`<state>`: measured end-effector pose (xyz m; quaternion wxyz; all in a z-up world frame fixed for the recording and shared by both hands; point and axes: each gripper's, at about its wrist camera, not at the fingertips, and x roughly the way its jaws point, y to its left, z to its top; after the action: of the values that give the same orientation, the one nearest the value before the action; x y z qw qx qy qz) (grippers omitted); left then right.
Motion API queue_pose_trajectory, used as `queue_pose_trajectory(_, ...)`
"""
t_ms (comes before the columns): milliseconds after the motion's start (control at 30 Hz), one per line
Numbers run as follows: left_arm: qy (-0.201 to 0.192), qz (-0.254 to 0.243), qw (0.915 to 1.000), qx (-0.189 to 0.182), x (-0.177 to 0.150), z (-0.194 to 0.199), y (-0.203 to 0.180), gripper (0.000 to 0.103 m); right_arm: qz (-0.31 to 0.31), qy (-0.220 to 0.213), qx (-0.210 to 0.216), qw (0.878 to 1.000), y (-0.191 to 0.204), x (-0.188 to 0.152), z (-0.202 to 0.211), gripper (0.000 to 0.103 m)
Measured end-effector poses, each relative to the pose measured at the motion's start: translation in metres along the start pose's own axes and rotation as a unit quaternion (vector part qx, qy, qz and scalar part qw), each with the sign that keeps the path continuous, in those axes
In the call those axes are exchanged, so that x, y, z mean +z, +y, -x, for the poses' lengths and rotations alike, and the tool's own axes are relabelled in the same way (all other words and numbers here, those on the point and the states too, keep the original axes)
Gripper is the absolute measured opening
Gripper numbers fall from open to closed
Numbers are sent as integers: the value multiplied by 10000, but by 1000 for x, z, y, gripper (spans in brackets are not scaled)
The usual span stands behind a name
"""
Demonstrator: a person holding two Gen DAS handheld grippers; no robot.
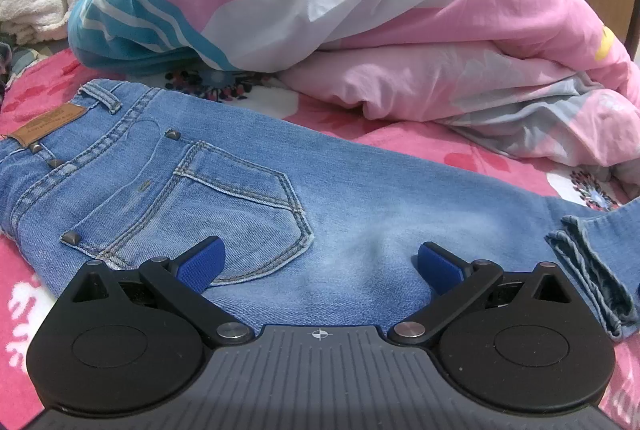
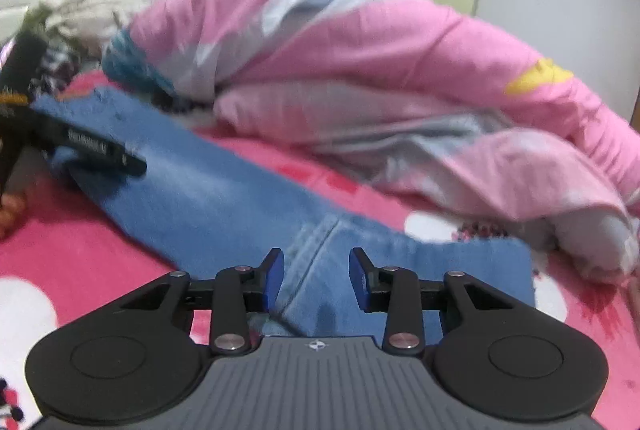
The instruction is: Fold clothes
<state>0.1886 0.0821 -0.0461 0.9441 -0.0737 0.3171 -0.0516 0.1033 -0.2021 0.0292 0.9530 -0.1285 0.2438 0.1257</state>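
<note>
1. Your left gripper [image 1: 319, 262] is spread wide, grasping nothing, above the jeans [image 1: 248, 189].
2. Your right gripper [image 2: 316, 280] is parted, nothing clamped, denim leg beneath.
3. Jeans lie flat on the pink bedsheet [image 1: 420, 137].

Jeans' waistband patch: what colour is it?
Brown patch on blue jeans; clearest in the left wrist view.

Faded denim jeans [image 1: 248, 181] carry metal studs [image 1: 71, 238]; quilt [image 1: 360, 9] is smooth cotton-like cloth.

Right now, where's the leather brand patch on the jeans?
In the left wrist view, the leather patch sits far left on the jeans waistband, beside a belt loop, above the back pocket.
</note>
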Motion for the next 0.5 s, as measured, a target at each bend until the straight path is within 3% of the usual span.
queue_pose_trajectory(167, 0, -15, 10000, 16, -1, -1, 0, 103, -241, 260, 84, 9993, 0, -5, -12, 38)
queue_pose_trajectory(200, 1, -9, 10000, 13, 0, -1, 0, 103, -287, 312, 70, 9991, 1, -6, -15, 34)
queue_pose_trajectory(233, 1, -3, 10000, 11, 0, -1, 0, 103, -368, 396, 107, 9985, -1, -7, -17, 20)
queue_pose_trajectory(333, 1, -5, 10000, 18, 0, -1, -1, 103, -570, 488, 173, 9970, -4, -9, -21, 8)
queue_pose_trajectory(500, 1, 2, 10000, 5, 0, -1, -1, 103, -752, 184, 330, 9965, -5, 1, -7, 5)
